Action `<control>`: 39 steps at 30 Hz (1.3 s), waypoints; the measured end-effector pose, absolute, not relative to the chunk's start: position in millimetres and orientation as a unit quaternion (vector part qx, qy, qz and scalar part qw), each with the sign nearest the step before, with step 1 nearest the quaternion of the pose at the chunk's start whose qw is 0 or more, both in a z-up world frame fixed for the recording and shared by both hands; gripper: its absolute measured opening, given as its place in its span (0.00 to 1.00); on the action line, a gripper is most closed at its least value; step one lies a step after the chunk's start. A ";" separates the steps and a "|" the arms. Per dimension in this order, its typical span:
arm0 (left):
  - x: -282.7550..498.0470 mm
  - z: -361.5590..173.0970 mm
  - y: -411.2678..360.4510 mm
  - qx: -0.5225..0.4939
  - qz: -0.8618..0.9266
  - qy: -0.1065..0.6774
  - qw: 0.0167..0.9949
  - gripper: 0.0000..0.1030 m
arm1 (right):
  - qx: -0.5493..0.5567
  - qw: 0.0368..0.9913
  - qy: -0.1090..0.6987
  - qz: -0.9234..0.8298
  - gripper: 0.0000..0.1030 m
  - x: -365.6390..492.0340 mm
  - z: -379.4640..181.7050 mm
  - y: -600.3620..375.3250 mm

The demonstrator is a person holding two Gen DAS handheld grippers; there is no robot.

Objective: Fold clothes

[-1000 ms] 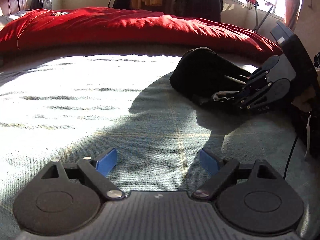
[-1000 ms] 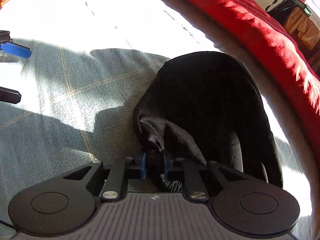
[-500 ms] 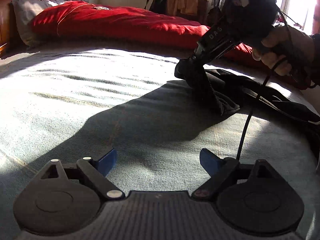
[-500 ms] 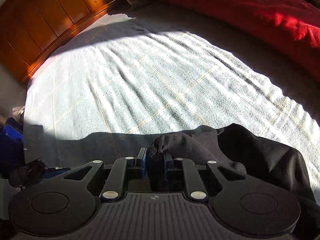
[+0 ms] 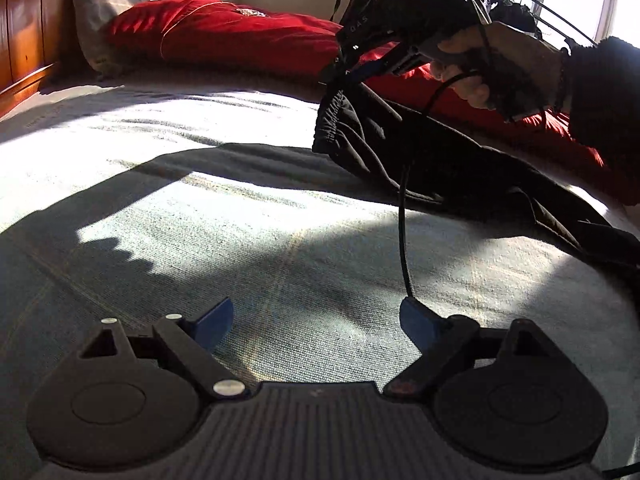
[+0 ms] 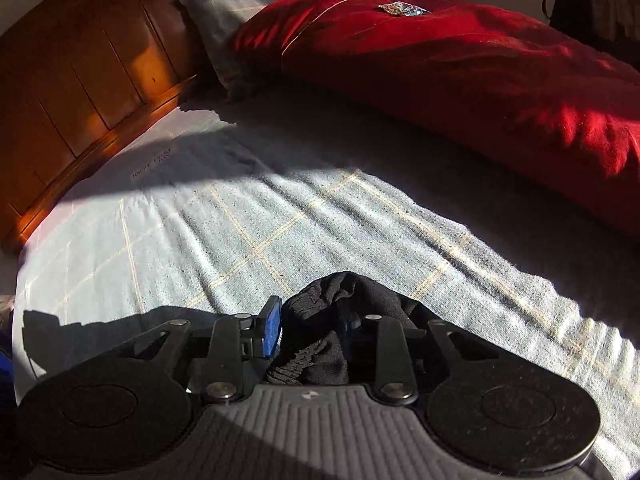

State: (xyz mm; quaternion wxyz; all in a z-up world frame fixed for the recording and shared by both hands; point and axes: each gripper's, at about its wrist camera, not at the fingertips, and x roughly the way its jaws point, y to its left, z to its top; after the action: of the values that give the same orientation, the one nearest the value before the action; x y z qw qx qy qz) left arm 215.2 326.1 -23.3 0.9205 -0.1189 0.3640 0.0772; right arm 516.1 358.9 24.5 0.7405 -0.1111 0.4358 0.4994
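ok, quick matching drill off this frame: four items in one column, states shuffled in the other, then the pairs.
Items:
1. left tongs
2. right tongs
3. black garment
4. red duvet

States:
A. heaped along the far side of the bed
B. open, holding nothing
C. one end lifted, the rest trailing on the bedspread
D. shut on dark fabric

Pairs: 1-B, 2-D, 3-C, 4-A
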 end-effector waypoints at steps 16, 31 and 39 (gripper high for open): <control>261.1 6.5 334.2 -0.172 -0.030 0.303 0.937 0.87 | -0.262 0.729 0.396 0.492 0.51 444.3 19.7 192.8; 395.1 -74.1 349.1 -0.343 -0.033 0.369 0.863 0.62 | -0.136 0.779 0.418 0.447 0.59 337.5 -2.4 49.0; 428.9 -83.1 362.8 -0.365 0.003 0.329 0.871 0.57 | -0.126 0.798 0.412 0.420 0.61 336.1 2.2 28.9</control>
State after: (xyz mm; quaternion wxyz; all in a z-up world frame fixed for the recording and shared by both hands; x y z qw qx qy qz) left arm 428.9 362.8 -83.1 0.8706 -0.3655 0.3293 0.0027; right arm 336.1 28.9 2.2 0.7985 -0.1264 0.4122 0.4201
